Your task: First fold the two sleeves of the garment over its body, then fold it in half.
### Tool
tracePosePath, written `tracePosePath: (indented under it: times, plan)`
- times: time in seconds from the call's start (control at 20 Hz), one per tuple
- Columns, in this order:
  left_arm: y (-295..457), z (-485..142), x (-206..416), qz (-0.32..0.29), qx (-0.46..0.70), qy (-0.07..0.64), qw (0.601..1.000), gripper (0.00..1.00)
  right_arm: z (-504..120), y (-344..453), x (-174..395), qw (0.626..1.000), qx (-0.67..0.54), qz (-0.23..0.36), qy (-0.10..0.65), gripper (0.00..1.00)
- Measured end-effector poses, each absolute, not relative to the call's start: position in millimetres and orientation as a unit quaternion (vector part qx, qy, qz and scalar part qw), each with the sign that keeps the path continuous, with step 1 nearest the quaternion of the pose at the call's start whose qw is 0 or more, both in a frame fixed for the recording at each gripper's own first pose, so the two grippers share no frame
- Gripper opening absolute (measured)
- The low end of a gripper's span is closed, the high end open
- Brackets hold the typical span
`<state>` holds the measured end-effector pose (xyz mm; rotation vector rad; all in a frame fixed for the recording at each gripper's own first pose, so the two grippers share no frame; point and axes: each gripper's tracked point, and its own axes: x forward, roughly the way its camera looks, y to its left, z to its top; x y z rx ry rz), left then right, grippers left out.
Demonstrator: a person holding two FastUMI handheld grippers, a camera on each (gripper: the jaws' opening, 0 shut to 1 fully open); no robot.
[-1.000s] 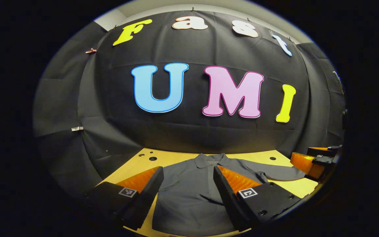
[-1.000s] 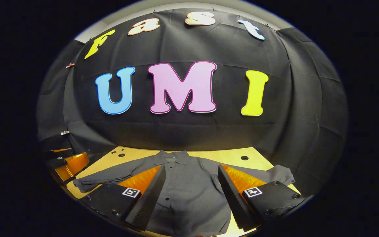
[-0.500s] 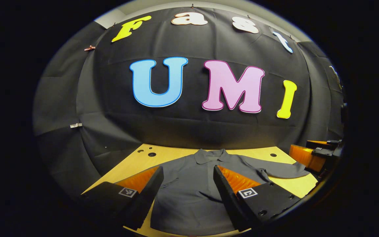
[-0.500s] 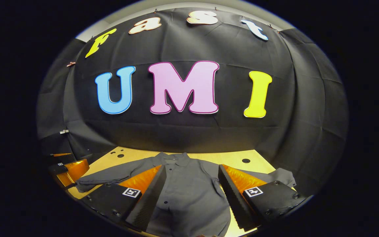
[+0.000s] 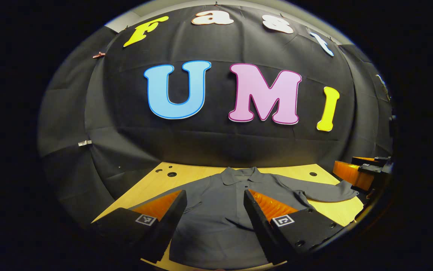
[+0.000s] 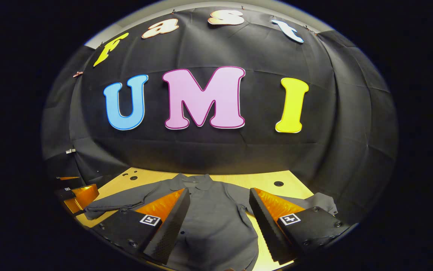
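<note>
Matt grey cloth garment, smooth pale wood table, matt black ribbed finger pads backed by glossy orange plastic, matt black cloth wall

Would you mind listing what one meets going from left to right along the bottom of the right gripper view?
The other gripper → the shirt's outstretched sleeve → this gripper's left finger → the shirt's buttoned front → this gripper's right finger → the other sleeve's cuff.

Left tool and right tool: jaws apart, empty.
</note>
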<state>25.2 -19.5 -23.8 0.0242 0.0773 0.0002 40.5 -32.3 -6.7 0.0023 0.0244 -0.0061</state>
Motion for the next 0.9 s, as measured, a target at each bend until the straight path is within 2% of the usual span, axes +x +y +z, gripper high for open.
tracePosePath:
  times: [0.6,0.9]
  plan:
    - [-29,-28,45,0.033,0.027,0.057,0.997,0.96,-28,-104,92,0.998,0.01,-0.028,0.047,0.98]
    - [-40,-36,55,0.055,0.016,0.076,0.995,0.96,-44,-172,124,0.994,0.023,-0.076,0.073,0.98]
